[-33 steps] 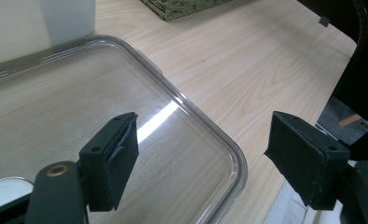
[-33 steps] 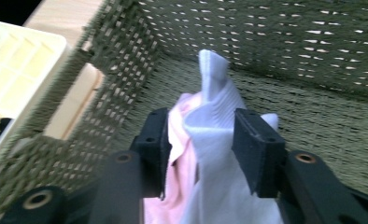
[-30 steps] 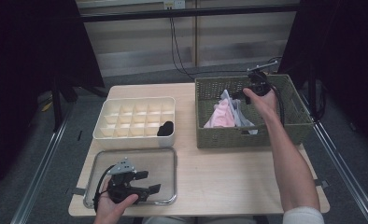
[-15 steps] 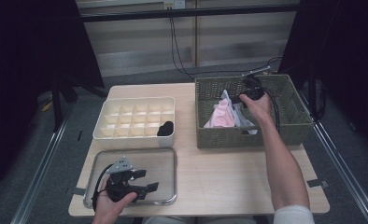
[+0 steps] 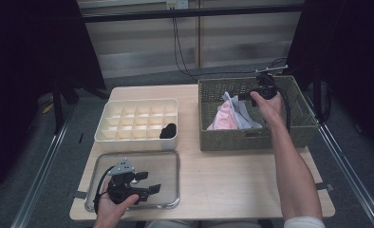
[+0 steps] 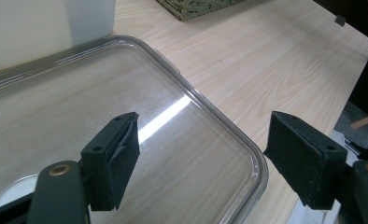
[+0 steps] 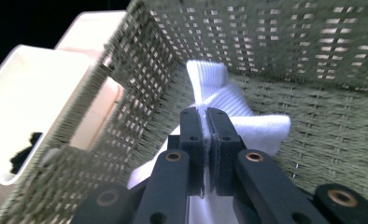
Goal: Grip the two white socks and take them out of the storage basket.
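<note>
The right gripper (image 7: pixel 204 116) has just pinched the white sock (image 7: pixel 229 100) inside the basket (image 5: pixel 232 140); the left gripper (image 6: pixel 205 158), jaws wide apart, hangs over the tray (image 6: pixel 229 126) near it

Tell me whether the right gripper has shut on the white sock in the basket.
Shut on it: the right gripper has just closed, jaws pinching a fold of the white sock inside the woven basket.
</note>
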Available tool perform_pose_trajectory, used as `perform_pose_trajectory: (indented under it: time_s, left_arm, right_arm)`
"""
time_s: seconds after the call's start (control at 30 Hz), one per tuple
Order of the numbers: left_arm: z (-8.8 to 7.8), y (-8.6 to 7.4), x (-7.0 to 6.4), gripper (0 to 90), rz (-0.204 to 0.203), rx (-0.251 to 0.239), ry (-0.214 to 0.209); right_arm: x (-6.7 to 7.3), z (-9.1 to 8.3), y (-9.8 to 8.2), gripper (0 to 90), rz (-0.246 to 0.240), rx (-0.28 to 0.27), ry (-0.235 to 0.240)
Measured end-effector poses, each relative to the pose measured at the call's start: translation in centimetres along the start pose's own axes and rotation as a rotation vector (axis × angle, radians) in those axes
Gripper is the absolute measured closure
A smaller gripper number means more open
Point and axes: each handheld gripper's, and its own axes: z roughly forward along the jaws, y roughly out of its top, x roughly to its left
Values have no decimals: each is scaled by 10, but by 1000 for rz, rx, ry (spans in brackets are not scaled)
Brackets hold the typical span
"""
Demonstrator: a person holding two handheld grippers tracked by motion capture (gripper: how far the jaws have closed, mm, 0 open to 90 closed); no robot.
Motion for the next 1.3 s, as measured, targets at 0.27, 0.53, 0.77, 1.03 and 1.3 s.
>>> perform_pose_trajectory:
  time_s: [0.27,0.53,0.77,1.03,1.3]
  left_arm:
    - [0,-2,1,254,-6,-5,10]
    - [2,-1,1,255,-12,-8,9]
    - [5,0,2,255,-7,-4,4]
    - [5,1,3,256,-10,-7,2]
    - [5,1,3,257,-13,-9,8]
  right_arm:
    - [7,-22,2,862,-30,-51,14]
    - [9,-39,4,862,-17,-102,85]
    - [12,-51,6,862,-19,-129,113]
    - [24,-62,14,862,-44,-172,138]
    - [31,-69,18,862,-60,-184,142]
